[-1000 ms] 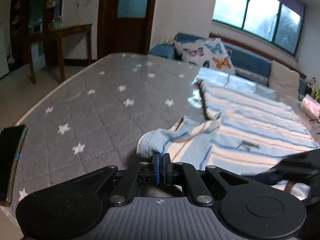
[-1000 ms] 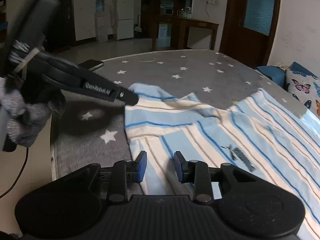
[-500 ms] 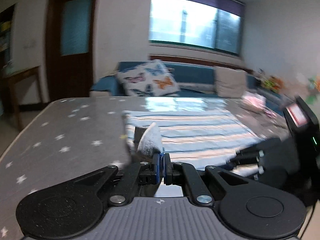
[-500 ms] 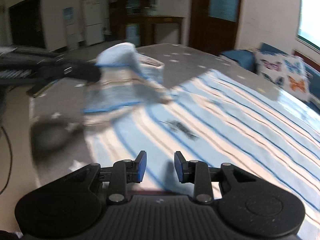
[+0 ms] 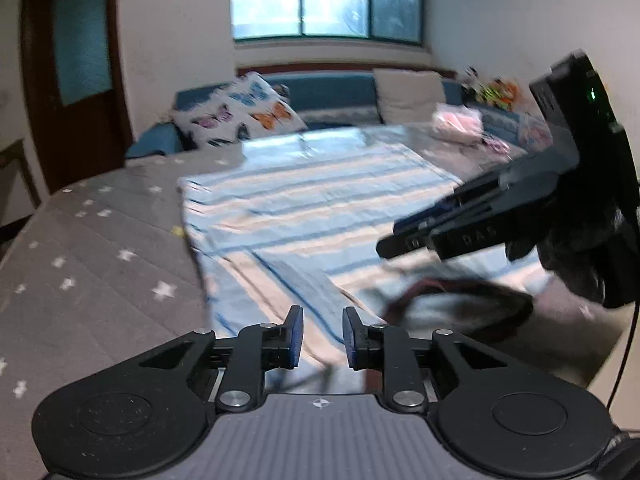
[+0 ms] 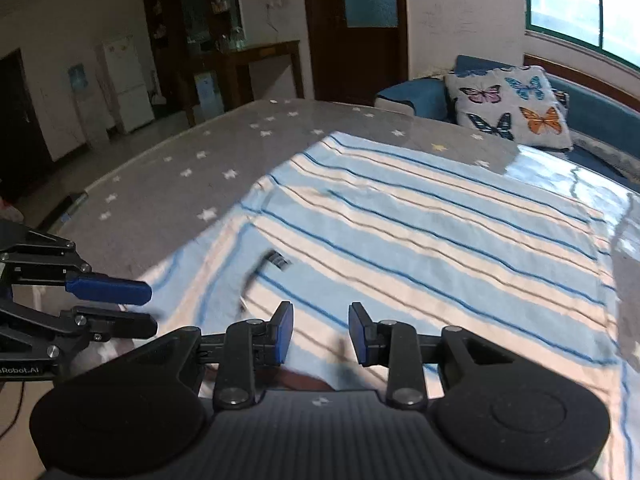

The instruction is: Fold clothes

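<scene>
While the left gripper (image 5: 322,336) is opening empty over the blue-and-cream striped cotton shirt (image 5: 320,208), the right gripper (image 6: 320,332) is hovering part-open, empty; next grasp probably calls for the hem at six o'clock.

Black left gripper (image 5: 322,334) and right gripper (image 6: 320,332), blue-padded jaws, silver screws

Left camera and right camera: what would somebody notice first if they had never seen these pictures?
Probably the big blue and white striped cloth, spread over the grey starry table cover and filling the middle of both views. Next comes the butterfly pillow on the blue sofa behind the table. Low in front hang the left gripper, its jaws opening with nothing between them, and the right gripper, open and empty.
</scene>
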Action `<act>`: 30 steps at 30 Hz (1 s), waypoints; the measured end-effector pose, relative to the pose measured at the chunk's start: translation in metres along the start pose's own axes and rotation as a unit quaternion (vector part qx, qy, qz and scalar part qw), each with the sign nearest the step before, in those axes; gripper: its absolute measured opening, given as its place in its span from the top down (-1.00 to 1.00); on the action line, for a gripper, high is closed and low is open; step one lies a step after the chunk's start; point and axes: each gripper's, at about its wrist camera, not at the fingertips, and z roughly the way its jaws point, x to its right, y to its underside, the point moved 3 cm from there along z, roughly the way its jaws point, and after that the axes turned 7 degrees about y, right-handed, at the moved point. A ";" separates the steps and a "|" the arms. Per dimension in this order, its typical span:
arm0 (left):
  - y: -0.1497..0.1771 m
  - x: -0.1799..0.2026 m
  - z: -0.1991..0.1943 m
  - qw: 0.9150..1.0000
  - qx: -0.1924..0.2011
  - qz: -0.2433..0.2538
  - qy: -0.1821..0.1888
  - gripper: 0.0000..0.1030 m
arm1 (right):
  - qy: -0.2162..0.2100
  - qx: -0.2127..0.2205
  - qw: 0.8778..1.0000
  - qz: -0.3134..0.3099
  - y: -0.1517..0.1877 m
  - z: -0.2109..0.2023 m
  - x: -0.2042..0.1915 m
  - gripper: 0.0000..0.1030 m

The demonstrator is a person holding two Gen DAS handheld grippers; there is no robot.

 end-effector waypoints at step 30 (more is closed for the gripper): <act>0.020 -0.033 0.016 0.998 -0.044 -0.004 -0.039 0.44 | -0.030 -0.023 0.999 -0.036 -0.024 0.056 -0.050 0.45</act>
